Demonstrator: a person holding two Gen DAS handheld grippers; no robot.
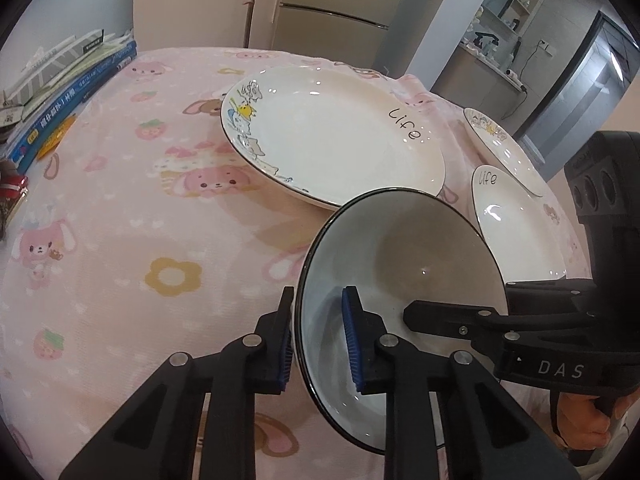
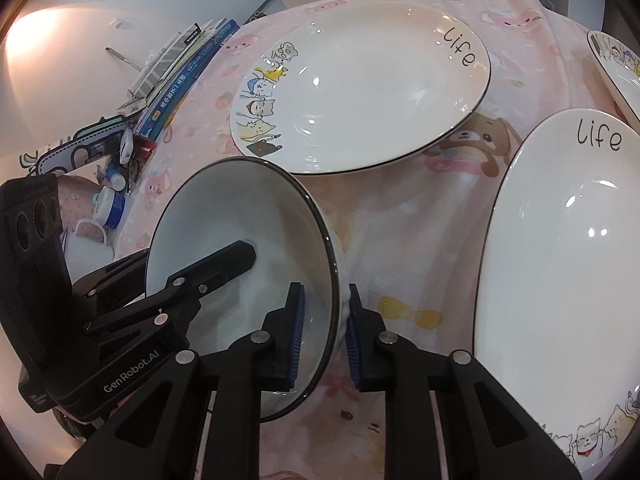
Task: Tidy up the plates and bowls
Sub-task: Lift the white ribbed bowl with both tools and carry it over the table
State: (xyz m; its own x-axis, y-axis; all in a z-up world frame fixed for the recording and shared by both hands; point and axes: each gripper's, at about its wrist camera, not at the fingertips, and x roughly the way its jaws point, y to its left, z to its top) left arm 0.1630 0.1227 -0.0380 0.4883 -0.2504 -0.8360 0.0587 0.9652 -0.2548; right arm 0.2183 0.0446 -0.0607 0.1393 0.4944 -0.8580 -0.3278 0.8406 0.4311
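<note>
A white bowl with a dark rim hangs tilted over the pink cloth, gripped at both sides. My left gripper is shut on its rim, one blue pad inside and one outside. My right gripper is shut on the opposite rim the same way. Each gripper shows in the other's view: the right gripper and the left gripper. Beyond the bowl lies a large "life" plate. A second plate lies to the right, and a third plate behind it.
A pink cartoon tablecloth covers the table. Stacked books lie along the left edge, with small jars and clutter nearby. A cabinet stands behind the table. A hand holds the right gripper's handle.
</note>
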